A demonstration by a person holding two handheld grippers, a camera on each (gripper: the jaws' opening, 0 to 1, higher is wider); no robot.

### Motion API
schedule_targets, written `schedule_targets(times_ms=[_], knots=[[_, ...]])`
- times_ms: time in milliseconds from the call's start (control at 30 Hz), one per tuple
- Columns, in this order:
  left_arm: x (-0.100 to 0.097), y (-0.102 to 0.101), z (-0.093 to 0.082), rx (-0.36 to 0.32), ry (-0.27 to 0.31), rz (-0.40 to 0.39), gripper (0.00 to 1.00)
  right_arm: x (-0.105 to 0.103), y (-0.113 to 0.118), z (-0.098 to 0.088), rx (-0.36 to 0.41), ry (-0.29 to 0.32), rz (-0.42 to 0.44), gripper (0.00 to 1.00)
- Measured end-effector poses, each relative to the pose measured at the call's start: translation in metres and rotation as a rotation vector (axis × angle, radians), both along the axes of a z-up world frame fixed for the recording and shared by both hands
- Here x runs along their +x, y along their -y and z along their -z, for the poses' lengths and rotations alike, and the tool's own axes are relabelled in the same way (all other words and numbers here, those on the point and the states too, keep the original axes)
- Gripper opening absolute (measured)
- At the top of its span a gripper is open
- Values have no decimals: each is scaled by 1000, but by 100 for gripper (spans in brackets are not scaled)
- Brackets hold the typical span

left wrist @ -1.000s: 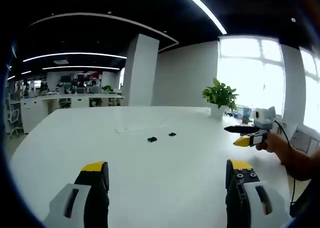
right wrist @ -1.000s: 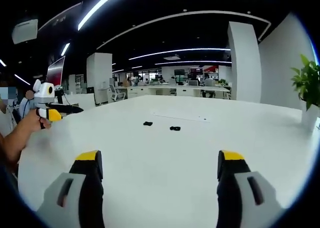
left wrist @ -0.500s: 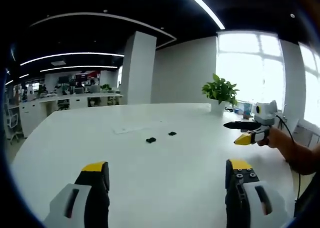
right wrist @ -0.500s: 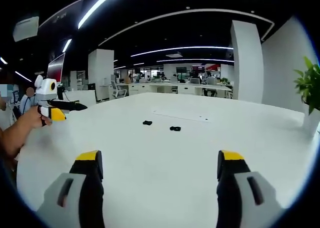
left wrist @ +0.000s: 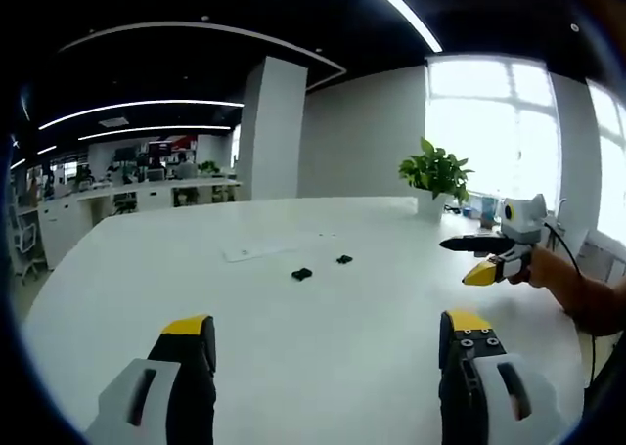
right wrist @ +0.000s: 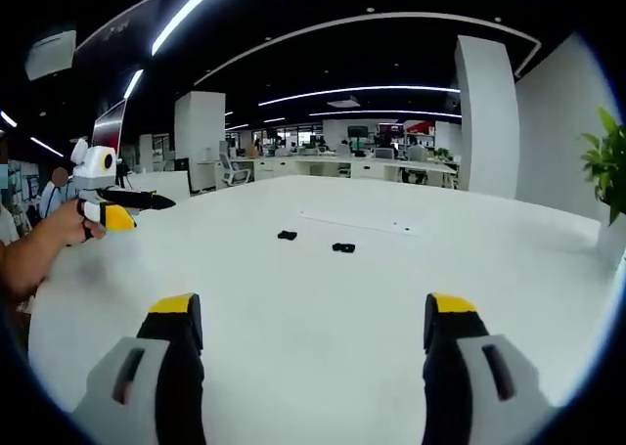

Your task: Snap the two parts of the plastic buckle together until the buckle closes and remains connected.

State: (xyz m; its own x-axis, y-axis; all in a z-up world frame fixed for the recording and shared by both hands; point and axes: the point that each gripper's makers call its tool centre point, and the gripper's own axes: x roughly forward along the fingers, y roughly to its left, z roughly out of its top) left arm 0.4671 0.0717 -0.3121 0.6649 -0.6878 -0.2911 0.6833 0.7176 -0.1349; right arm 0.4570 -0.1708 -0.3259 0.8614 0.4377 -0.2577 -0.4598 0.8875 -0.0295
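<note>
The table (left wrist: 293, 337) looked smooth and matt white, with a soft sheen where the window light fell across it. On it lay two buckle parts (right wrist: 287, 236) (right wrist: 342, 247), small, black, plastic by the look, too small to tell the finish. A thin white sheet (left wrist: 256, 252), paper-like and flat, lay near them. The left gripper (left wrist: 328, 333) showed black jaws, slightly glossy plastic, capped in matt yellow, with pale grey plastic housings below; small screw heads sat in one jaw. The right gripper (right wrist: 313, 313) looked the same: black, yellow-tipped, grey-shelled. The plant (left wrist: 435, 171) had glossy green leaves in a smooth white pot. The ceiling was dark and matt.
</note>
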Motion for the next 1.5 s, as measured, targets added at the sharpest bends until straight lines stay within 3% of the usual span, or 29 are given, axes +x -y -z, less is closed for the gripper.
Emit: schedule_targets(times_ms=[1033,1500], knots=[[33,5,15,72,-37,7,94,30,-4,0,-40,-37,-22,92],[49,17,20,55,-67,26,93,47,6,5,-22,-55,-9,93]])
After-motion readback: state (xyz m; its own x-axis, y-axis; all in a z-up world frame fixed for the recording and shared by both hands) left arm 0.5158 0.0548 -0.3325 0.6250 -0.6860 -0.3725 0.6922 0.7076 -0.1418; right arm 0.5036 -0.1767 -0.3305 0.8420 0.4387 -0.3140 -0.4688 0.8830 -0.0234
